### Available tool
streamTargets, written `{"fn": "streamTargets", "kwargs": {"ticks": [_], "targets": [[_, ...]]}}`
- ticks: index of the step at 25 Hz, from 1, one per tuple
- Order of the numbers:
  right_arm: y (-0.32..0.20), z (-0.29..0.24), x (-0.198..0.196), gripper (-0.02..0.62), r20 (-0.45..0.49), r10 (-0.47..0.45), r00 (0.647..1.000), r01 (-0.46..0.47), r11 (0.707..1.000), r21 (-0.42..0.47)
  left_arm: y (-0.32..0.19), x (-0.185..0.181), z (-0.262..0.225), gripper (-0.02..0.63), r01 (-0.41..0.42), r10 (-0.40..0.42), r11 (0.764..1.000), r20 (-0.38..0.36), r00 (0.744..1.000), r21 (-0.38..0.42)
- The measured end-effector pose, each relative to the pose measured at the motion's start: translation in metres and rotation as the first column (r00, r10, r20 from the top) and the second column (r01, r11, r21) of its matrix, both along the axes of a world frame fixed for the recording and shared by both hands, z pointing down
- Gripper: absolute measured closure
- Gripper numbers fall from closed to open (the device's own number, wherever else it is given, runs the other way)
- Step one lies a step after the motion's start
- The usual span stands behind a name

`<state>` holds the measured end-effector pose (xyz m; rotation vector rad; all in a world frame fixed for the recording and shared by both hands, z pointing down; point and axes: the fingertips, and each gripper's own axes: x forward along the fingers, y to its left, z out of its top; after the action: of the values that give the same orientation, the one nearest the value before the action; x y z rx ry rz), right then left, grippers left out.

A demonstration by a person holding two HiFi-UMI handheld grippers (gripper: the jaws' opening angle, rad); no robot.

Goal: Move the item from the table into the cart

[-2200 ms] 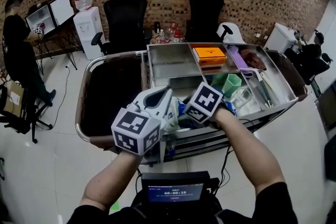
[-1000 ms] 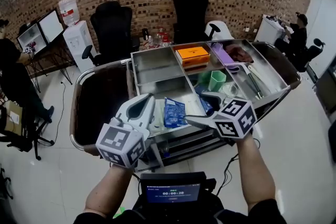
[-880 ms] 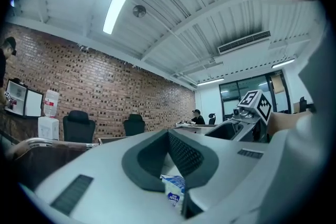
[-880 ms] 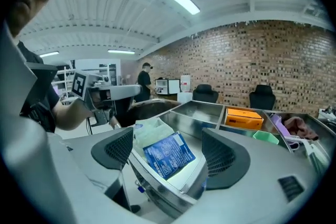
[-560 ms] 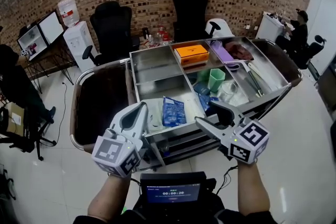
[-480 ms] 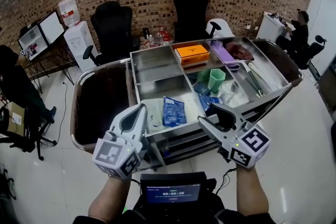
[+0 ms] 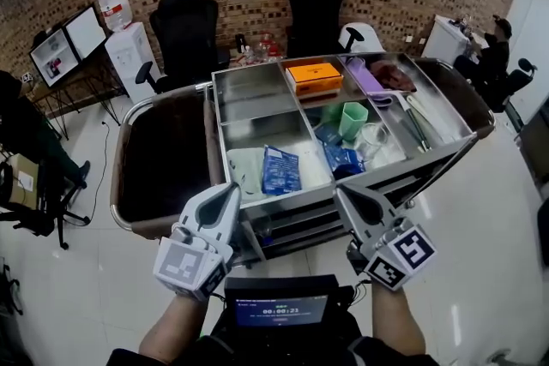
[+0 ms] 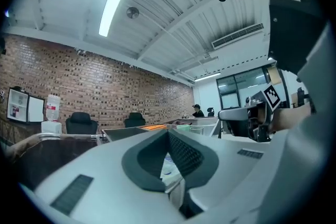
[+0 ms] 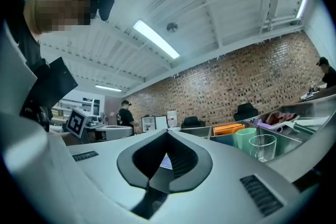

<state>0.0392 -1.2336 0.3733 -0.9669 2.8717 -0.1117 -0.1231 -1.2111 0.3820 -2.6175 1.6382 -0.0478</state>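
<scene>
My right claw (image 7: 343, 193) has just been closing; its jaws are together with nothing between them, and it points level at the near edge of the compartmented steel cart (image 7: 253, 94). My left claw (image 7: 230, 189), beside it, is likewise closed and empty. The flat blue plastic packet (image 7: 280, 170), a snack bag I think, lies in the cart's near tray, just ahead of and between both claws. A green plastic cup (image 7: 352, 120) stands further ahead of the right claw.
</scene>
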Motion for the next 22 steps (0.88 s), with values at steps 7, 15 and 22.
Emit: {"fn": "streamTargets", "kwargs": {"ticks": [7,15,22], "targets": [[0.002,0.006,0.001,0.591,-0.013,0.041,0.999,-0.041,0.999,0.012,0.005,0.009,0.014,0.606,-0.016,0.015,1.000,-0.056,0.998,-0.022],[-0.002,0.017,-0.005,0.591,-0.036,0.050,0.998,-0.048,0.998,0.032,-0.001,0.009,0.022,0.606,-0.009,0.008,1.000,-0.053,0.999,-0.026],[-0.003,0.015,-0.003,0.591,-0.034,0.058,0.998,-0.057,0.998,0.038,-0.003,0.014,0.023,0.606,-0.021,0.020,0.999,-0.057,0.998,-0.030]]}}
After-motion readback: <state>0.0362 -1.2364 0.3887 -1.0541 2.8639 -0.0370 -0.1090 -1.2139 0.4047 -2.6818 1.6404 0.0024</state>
